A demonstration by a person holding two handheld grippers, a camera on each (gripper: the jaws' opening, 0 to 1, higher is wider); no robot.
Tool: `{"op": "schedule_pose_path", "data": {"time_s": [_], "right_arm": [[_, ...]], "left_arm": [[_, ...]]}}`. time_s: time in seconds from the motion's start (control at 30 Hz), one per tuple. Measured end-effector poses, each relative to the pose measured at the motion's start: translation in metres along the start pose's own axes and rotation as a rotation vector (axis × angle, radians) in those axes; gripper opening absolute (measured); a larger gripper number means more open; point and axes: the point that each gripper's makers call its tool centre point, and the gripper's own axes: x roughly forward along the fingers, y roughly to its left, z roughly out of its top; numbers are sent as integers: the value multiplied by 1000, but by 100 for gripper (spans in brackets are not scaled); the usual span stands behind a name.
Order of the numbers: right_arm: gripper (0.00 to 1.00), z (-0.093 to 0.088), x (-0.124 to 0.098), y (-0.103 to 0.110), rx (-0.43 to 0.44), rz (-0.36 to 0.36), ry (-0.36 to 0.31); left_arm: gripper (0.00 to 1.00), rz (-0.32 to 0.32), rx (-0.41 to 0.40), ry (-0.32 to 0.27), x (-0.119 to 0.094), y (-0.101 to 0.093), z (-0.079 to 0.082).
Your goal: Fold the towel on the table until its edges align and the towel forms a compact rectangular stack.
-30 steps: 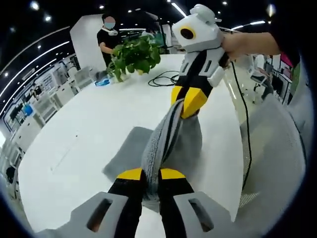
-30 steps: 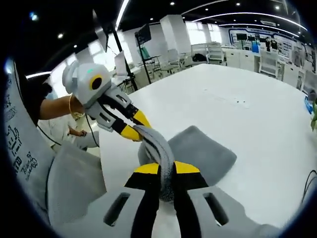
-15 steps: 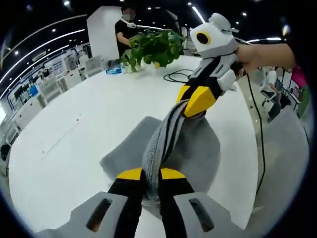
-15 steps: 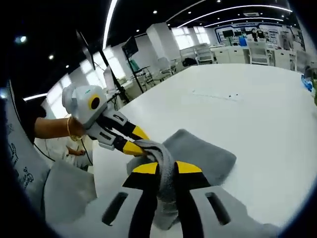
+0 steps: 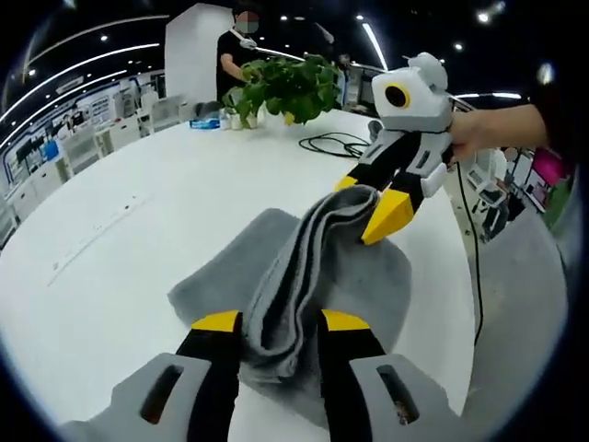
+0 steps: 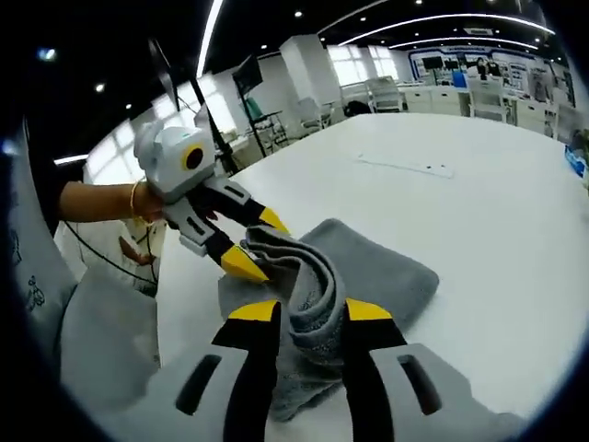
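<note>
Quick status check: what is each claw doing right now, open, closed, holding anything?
Left claw: open, jaws spread around the bunched towel.
Right claw: open, jaws spread either side of the same towel fold.

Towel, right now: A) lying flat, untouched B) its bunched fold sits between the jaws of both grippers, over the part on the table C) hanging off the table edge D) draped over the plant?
B: the grey towel has its ridged fold running from the left gripper to the right gripper, the rest spread on the white table.

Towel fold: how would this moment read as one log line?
left gripper: open | right gripper: open | towel: bunched ridge between both, on table | fold: unfinished
</note>
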Motion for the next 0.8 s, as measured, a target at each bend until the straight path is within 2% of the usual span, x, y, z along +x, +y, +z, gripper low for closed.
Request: {"op": "schedule_pose_path", "data": {"time_s": [0.1,0.17,0.23,0.27,0.33,0.43,0.47,0.5,0.67,0.8], "right_arm": [[24,0,-1,-4,-18,-22,-1],[22,-1,-3,-4,-36,-33,-1],[15,0,-5,-5,-46,-37,-5],[12,0,-5,-5,-42,-42,-7],[11,3,-7,-7,-28,-54,-16],[9,8,-11,-5,-3,-51,-29],[9,13,-14,-4,56,-62,-49],[8,17,-16,-1,63,-50,-56],[8,36,-27,16,59,-10,-83],[8,45,-33,24,66,3,-93]], "left_arm": [[36,31,11,37,-2,7,-12],[34,38,-4,33,-4,9,-15],[24,44,-18,16,-6,11,-14],[20,65,-15,-10,-8,14,-10],[18,79,-30,-40,-11,16,-5],[12,69,-51,-69,-18,12,3],[12,68,-49,-75,-20,11,5],[11,66,-54,-88,-25,8,8],[10,83,-77,-139,-42,4,18],[9,71,-87,-173,-55,2,27]]}}
